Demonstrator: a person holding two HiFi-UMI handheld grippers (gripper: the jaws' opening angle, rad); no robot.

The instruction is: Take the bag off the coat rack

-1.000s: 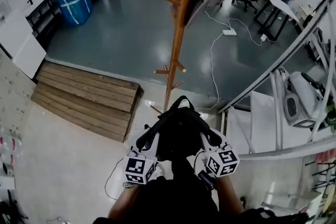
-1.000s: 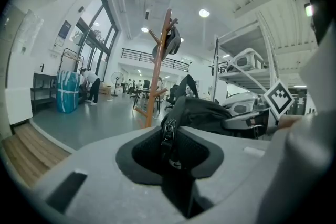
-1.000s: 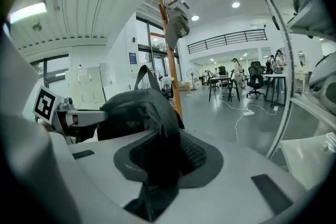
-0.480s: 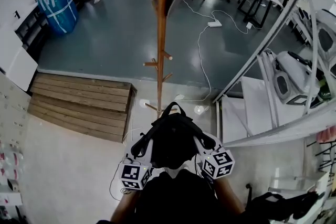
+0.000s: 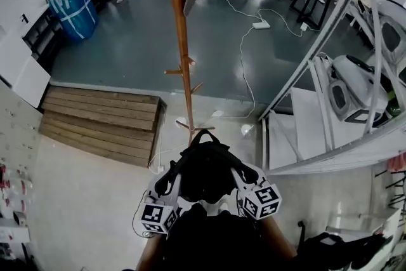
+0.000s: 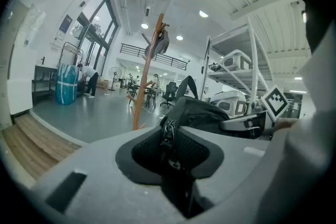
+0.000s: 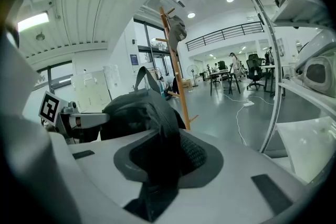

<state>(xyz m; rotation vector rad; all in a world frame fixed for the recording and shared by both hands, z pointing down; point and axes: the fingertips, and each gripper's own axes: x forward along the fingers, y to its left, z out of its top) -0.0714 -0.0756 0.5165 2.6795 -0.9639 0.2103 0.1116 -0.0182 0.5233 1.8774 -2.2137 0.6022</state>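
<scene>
Bag [image 5: 204, 169] has drawn back off the coat rack [image 5: 179, 41], clear of its pegs.

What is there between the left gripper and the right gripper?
The black bag: the left gripper and the right gripper each grip one side of it, as the head view shows.

- The left hand-held gripper [image 5: 172, 176] has a pale grey shell with black jaw pieces, and a white cube [image 5: 157, 218] printed with black square markers.
- The right hand-held gripper [image 5: 245, 172] has the same pale shell, black jaws and a marker cube of its own [image 5: 262, 201].
- Seen close, each shell is smooth light grey around a dark grey rounded recess [image 6: 126, 157], with dark rectangular slots [image 7: 268, 194].
- The person wears a black top [image 5: 212, 245].
</scene>
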